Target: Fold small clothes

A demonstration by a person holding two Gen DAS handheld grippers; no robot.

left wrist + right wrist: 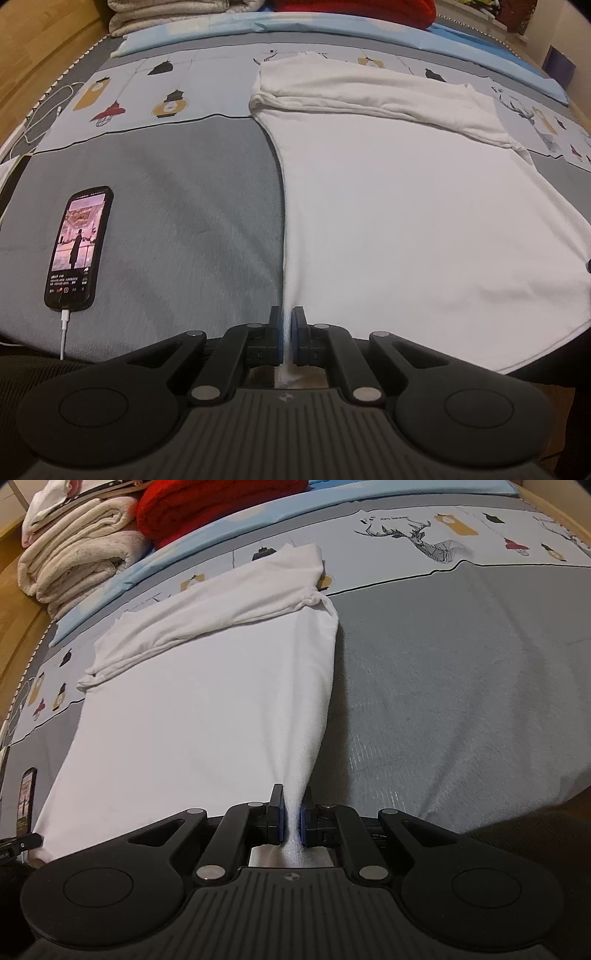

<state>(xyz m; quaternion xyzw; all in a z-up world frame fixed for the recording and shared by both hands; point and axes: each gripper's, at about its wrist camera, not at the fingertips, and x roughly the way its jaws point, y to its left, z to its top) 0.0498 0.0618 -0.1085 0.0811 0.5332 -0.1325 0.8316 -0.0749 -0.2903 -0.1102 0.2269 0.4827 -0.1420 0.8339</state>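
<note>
A white garment (406,192) lies spread on the bed, its far part folded over into a thick band (369,99). My left gripper (286,325) is shut on the garment's near left corner, which rises taut from the bed into the blue pads. In the right wrist view the same white garment (192,709) fills the left half. My right gripper (293,812) is shut on its near right corner, and the cloth is pulled up into a narrow peak between the pads. The tip of the left gripper (22,843) shows at the far left edge.
A lit phone (79,247) on a white charging cable (64,328) lies on the grey bedspread (177,206) left of the garment. Folded cream blankets (74,557) and a red blanket (207,506) are stacked at the bed's far end. Wooden floor borders the bed.
</note>
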